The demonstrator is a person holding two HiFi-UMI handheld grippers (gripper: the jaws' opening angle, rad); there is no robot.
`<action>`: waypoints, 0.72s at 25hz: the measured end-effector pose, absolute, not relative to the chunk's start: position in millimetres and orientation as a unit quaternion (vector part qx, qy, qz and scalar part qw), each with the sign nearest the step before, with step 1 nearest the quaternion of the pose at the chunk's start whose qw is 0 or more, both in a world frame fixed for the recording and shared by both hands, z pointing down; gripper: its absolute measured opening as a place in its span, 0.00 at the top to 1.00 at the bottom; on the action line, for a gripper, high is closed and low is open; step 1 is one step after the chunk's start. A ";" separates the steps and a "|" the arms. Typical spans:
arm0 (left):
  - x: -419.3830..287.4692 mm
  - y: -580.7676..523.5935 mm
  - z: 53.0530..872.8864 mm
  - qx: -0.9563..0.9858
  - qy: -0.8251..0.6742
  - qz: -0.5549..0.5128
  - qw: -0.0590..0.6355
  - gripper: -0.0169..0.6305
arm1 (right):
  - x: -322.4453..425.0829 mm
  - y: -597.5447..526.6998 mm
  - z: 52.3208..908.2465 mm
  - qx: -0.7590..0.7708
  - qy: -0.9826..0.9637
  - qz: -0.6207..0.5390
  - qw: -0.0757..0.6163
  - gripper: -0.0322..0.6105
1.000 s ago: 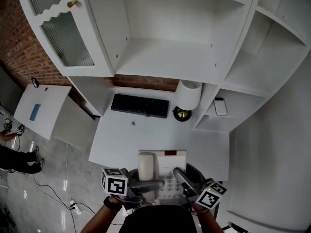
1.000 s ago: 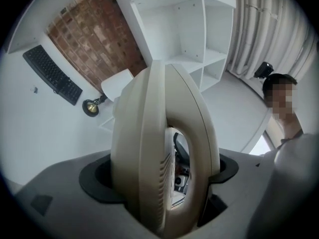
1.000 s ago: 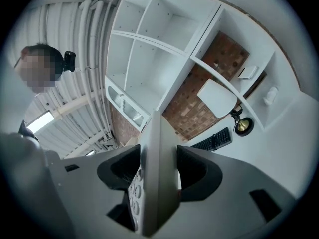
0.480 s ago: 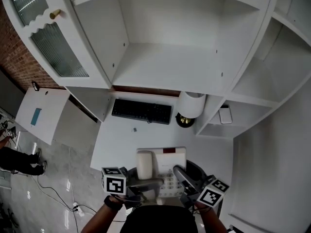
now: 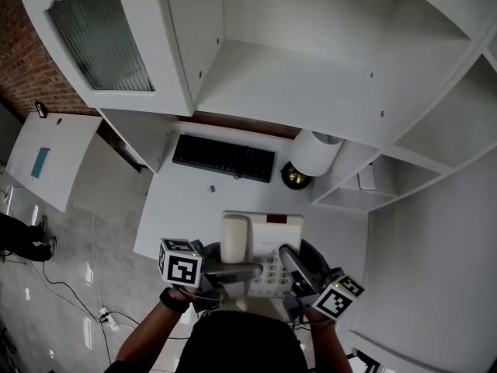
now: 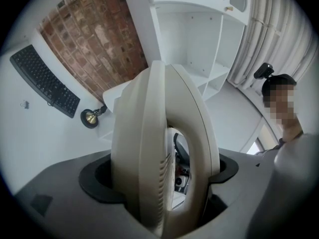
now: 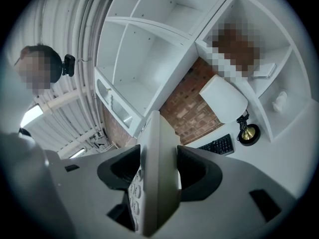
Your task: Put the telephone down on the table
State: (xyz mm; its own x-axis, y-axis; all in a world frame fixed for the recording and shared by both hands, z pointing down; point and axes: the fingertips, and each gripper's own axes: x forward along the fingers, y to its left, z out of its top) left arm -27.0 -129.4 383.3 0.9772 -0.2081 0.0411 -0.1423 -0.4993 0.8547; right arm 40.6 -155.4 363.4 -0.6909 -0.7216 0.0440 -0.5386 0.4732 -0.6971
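Looks down on a white surface (image 5: 186, 216) tucked under white shelves (image 5: 295, 76), with a brick wall (image 5: 23, 61) behind and glossy grey floor (image 5: 70, 286) off to the left. Toward the back of the surface: a black keyboard (image 5: 224, 157) and, near its right end, a lamp (image 5: 314, 154) with a white shade and a brass base. Over the front part of the surface, close to the person: the telephone (image 5: 268, 243), cream, keypad face up. Long axis running away from the person, far end pointing toward the keyboard. Handset (image 5: 234, 239) cradled along its left side, parallel to that axis. Cannot tell whether resting on the surface or held just above it. Left claw (image 6: 164, 183) clamped on the telephone's left edge, jaws closed over handset and body together. Right claw (image 7: 158, 173) clamped on the right edge, the thin body pinched edge-on between the jaws, keypad buttons showing just beside them.
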 end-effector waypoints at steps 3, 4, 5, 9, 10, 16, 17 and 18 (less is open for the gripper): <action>-26.4 -136.9 393.3 0.861 -0.092 -0.029 0.499 0.23 | 41.5 -161.4 374.5 -0.382 0.841 -0.360 0.130 0.61; -24.7 -138.9 395.5 0.861 -0.089 -0.023 0.500 0.23 | 43.2 -162.3 377.5 -0.386 0.838 -0.362 0.134 0.61; -22.7 -139.6 398.1 0.861 -0.084 -0.018 0.501 0.23 | 45.4 -162.0 380.7 -0.389 0.834 -0.366 0.139 0.61; -19.8 -146.0 410.5 0.870 -0.070 0.002 0.489 0.23 | 48.7 -164.5 397.1 -0.390 0.827 -0.377 0.150 0.61; -19.5 -149.5 415.5 0.869 -0.070 0.003 0.489 0.23 | 49.0 -167.9 403.1 -0.390 0.826 -0.379 0.150 0.61; -22.0 -172.0 461.6 0.854 -0.071 -0.007 0.516 0.23 | 47.6 -193.3 446.6 -0.387 0.822 -0.391 0.146 0.61; -23.1 -176.5 469.9 0.850 -0.069 -0.013 0.522 0.23 | 47.1 -198.4 454.2 -0.388 0.822 -0.392 0.145 0.61; -24.2 -181.8 477.9 0.847 -0.068 -0.018 0.527 0.23 | 46.3 -203.9 462.1 -0.389 0.820 -0.393 0.147 0.62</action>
State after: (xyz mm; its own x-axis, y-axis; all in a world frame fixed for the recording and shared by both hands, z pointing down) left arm -24.2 -181.8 477.9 0.9901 -0.1341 0.0418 -0.0968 -0.4354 0.8950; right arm 46.3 -203.9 462.1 -0.6547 -0.7530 0.0655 -0.5225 0.3882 -0.7591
